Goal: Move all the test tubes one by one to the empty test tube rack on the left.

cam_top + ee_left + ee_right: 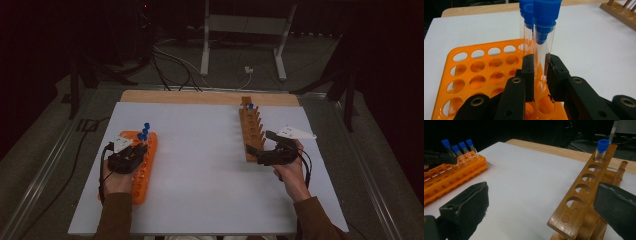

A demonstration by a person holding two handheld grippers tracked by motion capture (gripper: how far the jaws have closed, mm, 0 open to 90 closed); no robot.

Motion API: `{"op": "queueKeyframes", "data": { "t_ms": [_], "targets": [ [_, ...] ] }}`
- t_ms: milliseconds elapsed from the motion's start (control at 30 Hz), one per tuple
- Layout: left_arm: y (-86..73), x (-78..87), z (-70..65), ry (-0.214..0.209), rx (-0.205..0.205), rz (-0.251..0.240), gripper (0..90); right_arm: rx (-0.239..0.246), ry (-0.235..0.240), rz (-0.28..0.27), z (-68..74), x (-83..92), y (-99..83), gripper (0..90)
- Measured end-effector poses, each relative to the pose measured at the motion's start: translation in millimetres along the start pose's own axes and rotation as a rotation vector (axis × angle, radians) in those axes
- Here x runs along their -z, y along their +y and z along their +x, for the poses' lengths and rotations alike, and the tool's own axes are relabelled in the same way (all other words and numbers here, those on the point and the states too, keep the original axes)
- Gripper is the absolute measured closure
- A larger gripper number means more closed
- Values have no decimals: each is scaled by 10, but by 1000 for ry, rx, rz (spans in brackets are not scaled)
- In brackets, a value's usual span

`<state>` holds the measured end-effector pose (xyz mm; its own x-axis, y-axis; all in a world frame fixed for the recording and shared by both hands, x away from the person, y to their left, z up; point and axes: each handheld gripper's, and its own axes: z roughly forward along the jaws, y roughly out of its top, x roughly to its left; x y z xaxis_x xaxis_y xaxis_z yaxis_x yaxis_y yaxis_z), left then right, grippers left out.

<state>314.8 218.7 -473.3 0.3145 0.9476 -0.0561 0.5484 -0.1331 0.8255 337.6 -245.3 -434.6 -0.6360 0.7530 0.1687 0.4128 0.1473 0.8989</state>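
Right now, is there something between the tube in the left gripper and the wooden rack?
Nothing visible. The left gripper is shut on a tube in the orange rack. Bare white table lies between it and the wooden rack, beside the open right gripper.

Racks: you've got 2 on the table – 1 orange plastic rack (145,162), 1 wooden rack (251,131).
Blue-capped tubes, orange rack: you can count 4 in the right gripper view (459,151); the high view blurs them together.
Blue-capped tubes, wooden rack: 1 (602,149), standing in the far end hole.
Tubes total: 5 by your count.
Wooden rack holes: 5 round ones visible along the top bar in the right gripper view, 4 of them w/o a tube.
Grippers: 2, one per hand – left gripper (540,75), right gripper (541,205).
Tubes btwn jaws: 1, in your left gripper.
Tables: 1 (200,150).
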Motion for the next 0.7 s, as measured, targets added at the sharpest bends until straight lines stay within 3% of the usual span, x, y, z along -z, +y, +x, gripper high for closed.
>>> {"op": "queueKeyframes", "data": {
  "t_ms": [67, 167, 333, 700],
  "targets": [
    [3, -26, -17, 7, -11, 47, 785, -3, 0, -2, -7, 7, 1, 0],
    [8, -33, -36, 18, -10, 61, 786, -5, 3, -3, -10, 10, 1, 0],
    [3, -78, -61, 36, -18, 153, 786, -4, 8, -1, -6, 5, -1, 0],
    [4, -83, -100, 63, -15, 154, 784, -5, 13, 1, 6, 0, -6, 0]
  ]
}}
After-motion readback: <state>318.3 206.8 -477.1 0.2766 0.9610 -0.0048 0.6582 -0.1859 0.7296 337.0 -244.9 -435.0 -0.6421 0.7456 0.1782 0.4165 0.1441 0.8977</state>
